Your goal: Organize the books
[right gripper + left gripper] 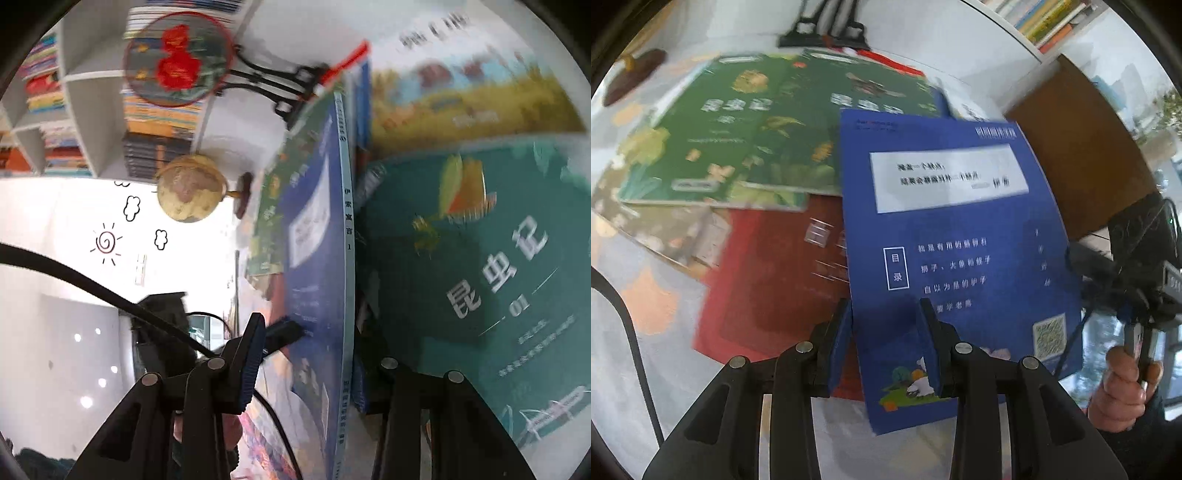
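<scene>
A blue book (960, 258) with white Chinese text is held off the table, back cover toward the left wrist camera. My left gripper (886, 317) is open; its left finger lies behind the book's edge and its right finger in front of the cover. In the right wrist view the same blue book (321, 277) stands edge-on, spine toward the camera, between the fingers of my right gripper (317, 350), which is open around it. Two green books (713, 140) and a red book (768, 280) lie on the table under it. A teal book (480, 277) lies to the right.
A brown panel (1082, 147) stands right of the blue book. A black stand (827, 33) holds a round embroidered fan (177, 62) at the table's back. A globe (192, 194) stands nearby. White bookshelves (74, 110) full of books line the wall.
</scene>
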Motion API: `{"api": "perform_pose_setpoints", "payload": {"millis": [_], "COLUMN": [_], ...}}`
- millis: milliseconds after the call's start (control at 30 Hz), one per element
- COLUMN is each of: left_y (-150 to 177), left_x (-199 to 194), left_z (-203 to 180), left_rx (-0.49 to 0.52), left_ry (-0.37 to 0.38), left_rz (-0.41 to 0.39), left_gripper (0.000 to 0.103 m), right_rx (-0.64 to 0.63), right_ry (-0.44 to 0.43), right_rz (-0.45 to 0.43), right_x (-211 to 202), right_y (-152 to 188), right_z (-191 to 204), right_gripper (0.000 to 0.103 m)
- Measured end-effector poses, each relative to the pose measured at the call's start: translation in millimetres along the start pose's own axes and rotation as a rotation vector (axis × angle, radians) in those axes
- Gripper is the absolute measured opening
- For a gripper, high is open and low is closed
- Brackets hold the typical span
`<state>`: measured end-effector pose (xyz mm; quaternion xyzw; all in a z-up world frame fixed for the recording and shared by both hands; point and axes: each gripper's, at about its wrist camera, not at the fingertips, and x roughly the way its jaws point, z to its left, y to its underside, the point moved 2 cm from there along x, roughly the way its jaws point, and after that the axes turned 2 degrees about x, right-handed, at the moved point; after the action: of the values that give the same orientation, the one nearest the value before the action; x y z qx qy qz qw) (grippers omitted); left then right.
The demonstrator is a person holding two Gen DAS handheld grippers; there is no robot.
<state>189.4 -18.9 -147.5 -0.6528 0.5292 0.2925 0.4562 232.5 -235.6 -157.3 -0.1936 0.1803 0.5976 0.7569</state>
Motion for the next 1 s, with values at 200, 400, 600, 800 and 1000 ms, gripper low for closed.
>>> {"api": "perform_pose_setpoints", "payload": {"millis": [200,400,600,800,1000], "left_y": [5.4,17.9,56.8,97.8,101.4], "left_x": [5.9,-6.1,-58.9,-68.0,-30.2], "left_z": [-45.4,-47.6,43.5,87.2,45.5], "left_rx": [0.053,0.060,-0.138,-0.278,-0.207], "left_ry": [0.157,0.176,-0.037,-0.060,0.007], "left_rz": [0.020,0.007,-0.069,-0.083,0.003], "left_gripper": [0.031,0.031,0.028,0.028,0.028], "right_rx": [-0.145,-0.268,-0.309,-0.318,-0.393], "right_ry": [0.090,0.068,0.051,0.198,0.489], "right_rz": [-0.050,-0.014,0.145,0.206,0.180], "right_x": [-52.7,-60.0,9.5,41.4,41.5], "right_y": [3.3,24.9,58.2,66.3,65.5], "right_z": [43.5,92.5,108.3,88.9,50.8], "right_gripper": [0.042,0.042,0.042,0.043,0.043]}}
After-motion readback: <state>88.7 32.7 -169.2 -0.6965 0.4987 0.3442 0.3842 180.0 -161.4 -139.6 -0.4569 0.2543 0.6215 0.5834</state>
